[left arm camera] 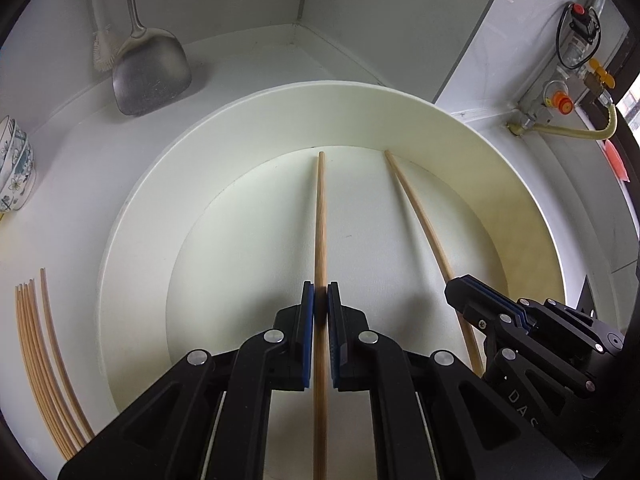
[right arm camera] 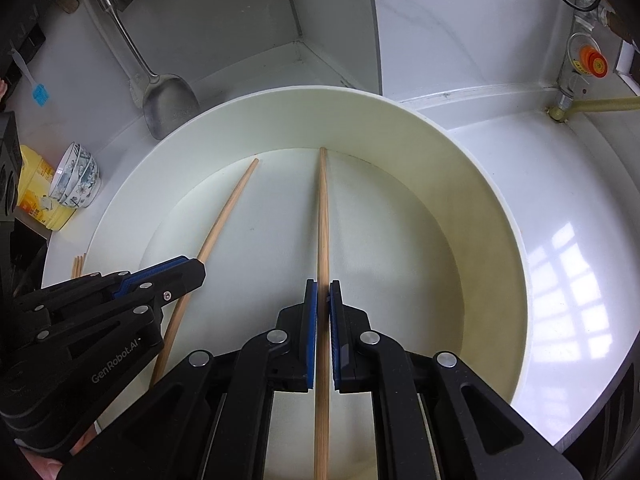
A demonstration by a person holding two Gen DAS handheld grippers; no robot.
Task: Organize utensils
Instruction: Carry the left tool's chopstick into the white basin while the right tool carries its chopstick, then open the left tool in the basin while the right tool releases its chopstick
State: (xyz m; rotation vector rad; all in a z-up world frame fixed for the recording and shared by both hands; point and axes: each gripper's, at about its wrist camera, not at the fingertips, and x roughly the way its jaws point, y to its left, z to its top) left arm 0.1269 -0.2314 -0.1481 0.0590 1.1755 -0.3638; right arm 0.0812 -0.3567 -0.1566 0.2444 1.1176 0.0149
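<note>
Left gripper (left arm camera: 321, 300): clamps one chopstick (left arm camera: 320, 216) over the bin (left arm camera: 492, 168).
Right gripper (right arm camera: 323, 298): same — second chopstick (right arm camera: 322, 216).
Left: loose chopsticks (left arm camera: 40, 352) outside — bin otherwise bare.

Metal spatula (left arm camera: 150, 76) leans in the corner on the white surface (left arm camera: 248, 68). Patterned bowls (right arm camera: 76, 180) are stacked beside a yellow container (right arm camera: 34, 192). Gas valve (left arm camera: 560, 100) is wall-mounted.

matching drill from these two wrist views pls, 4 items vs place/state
1 left gripper
2 metal spatula
3 loose chopsticks
4 patterned bowls

A lying on the counter, left of the basin
B leaning in the corner behind the basin
C stacked beside a yellow container
D jaws shut on a chopstick over the basin

Pairs: 1-D, 2-B, 3-A, 4-C
</note>
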